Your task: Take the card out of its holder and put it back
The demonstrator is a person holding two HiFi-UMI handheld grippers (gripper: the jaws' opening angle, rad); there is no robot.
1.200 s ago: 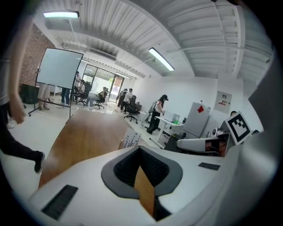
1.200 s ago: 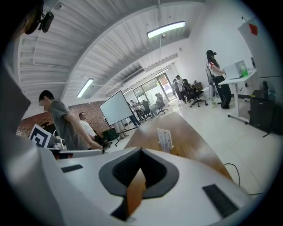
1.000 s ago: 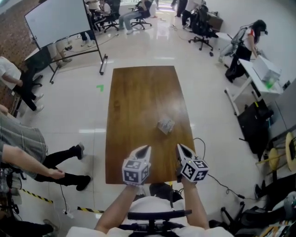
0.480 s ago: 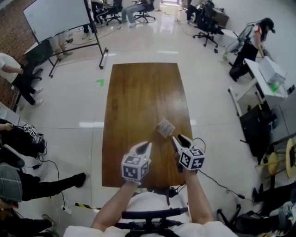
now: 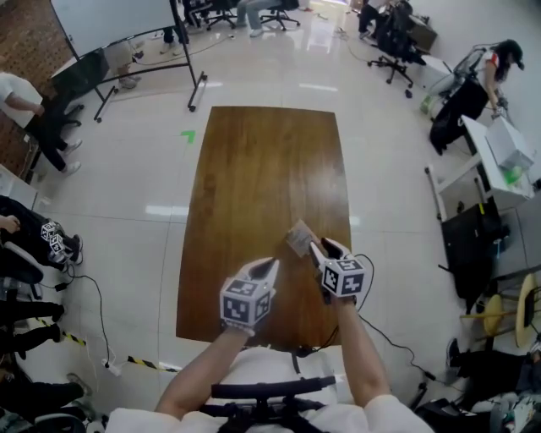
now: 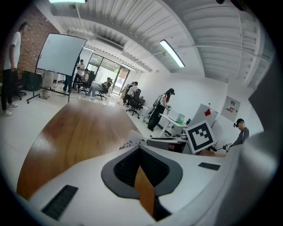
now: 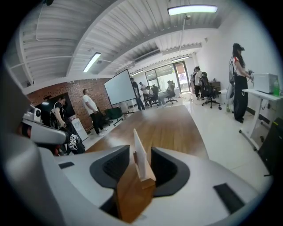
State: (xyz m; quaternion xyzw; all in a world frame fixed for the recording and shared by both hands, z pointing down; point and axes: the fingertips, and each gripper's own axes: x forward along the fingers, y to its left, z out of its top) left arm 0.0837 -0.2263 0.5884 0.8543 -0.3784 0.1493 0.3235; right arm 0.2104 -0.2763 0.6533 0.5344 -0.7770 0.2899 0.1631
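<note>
**Right gripper straddling the card, left gripper waiting shut**

The card (image 5: 299, 238) is standing upright in its small wooden holder (image 7: 147, 178), which is sitting on the brown table (image 5: 262, 169) near the table's right edge and towards the person's end. The right gripper (image 5: 319, 248) is reaching in at the card from the near side. Its own view is showing the jaws spread wide with the card and holder between them. Bare table is showing on either side of the card, so the pads are not pressing on it.

The left gripper (image 5: 265, 269) is hovering over the near part of the table, just left of the right one and apart from the card. Its jaws are meeting at the tips with nothing between them, and only a thin wedge of table is showing behind the tips.

Beyond the far end of the table a whiteboard (image 5: 118, 21) is standing on the pale floor, and people are sitting and standing around the room's edges.
</note>
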